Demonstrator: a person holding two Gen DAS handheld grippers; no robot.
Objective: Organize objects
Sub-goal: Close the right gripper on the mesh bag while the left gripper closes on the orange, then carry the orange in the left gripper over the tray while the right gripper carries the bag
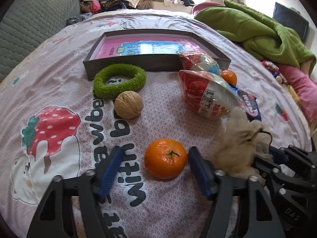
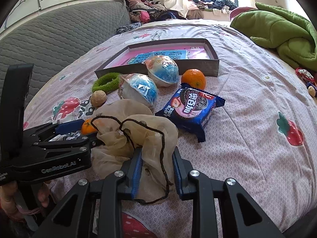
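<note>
An orange (image 1: 165, 158) lies on the bedsheet between the blue pads of my left gripper (image 1: 156, 170). The right pad is at its skin and the left pad stands clear of it, so the jaws are open. In the right wrist view, my right gripper (image 2: 157, 170) is shut on the bunched fabric of a beige mesh drawstring bag (image 2: 138, 130). The bag (image 1: 241, 144) lies just right of the orange. My left gripper (image 2: 91, 131) shows there too, beside the bag's mouth, with the orange (image 2: 87, 128) partly hidden.
Farther back lie a walnut (image 1: 128, 107), a green fuzzy ring (image 1: 118, 79), two wrapped egg-shaped toys (image 1: 206, 97), a second orange (image 1: 229, 76), a blue biscuit packet (image 2: 190, 111) and a shallow box (image 1: 158, 63) holding a pink book. A green blanket (image 1: 257, 29) is heaped at the right.
</note>
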